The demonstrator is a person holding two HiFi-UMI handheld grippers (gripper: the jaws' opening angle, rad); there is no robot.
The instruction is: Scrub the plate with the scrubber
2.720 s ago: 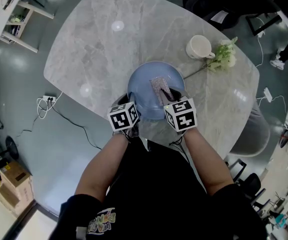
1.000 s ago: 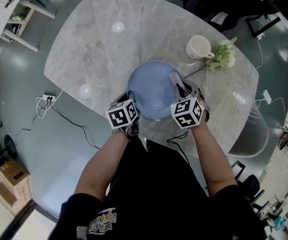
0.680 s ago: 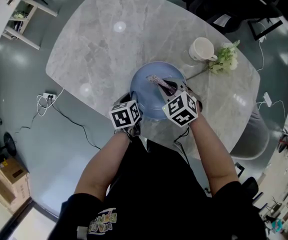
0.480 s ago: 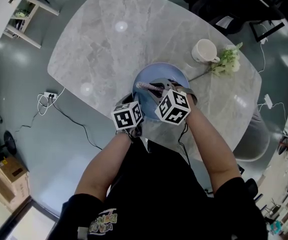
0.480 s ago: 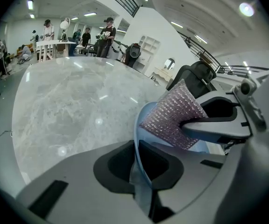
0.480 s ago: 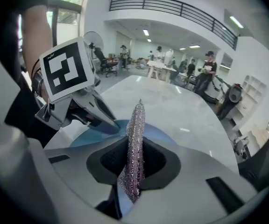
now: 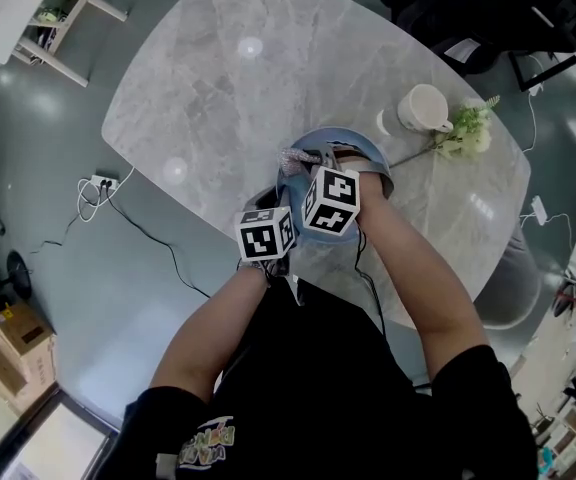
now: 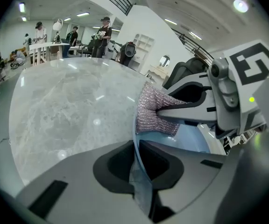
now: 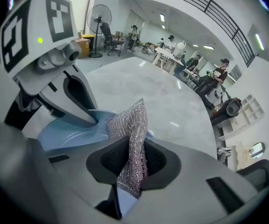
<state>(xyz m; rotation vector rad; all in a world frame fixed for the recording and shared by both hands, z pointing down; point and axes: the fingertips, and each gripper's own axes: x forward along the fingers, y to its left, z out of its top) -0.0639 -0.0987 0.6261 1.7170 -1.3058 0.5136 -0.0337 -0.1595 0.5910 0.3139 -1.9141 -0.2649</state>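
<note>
Scrubber (image 7: 297, 158) moved across plate (image 7: 373, 157), R side to L rim

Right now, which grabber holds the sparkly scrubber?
The right gripper: the silvery scrubber is pinched between its jaws. The left gripper, jaws just eased slightly wider, clamps the blue plate by its rim instead.

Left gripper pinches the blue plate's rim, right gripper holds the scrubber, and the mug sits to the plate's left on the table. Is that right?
Not quite: the mug sits to the right of the plate, near the flowers, as the head view shows. The rest holds: left gripper on the blue plate's rim, right gripper holding the scrubber.
</note>
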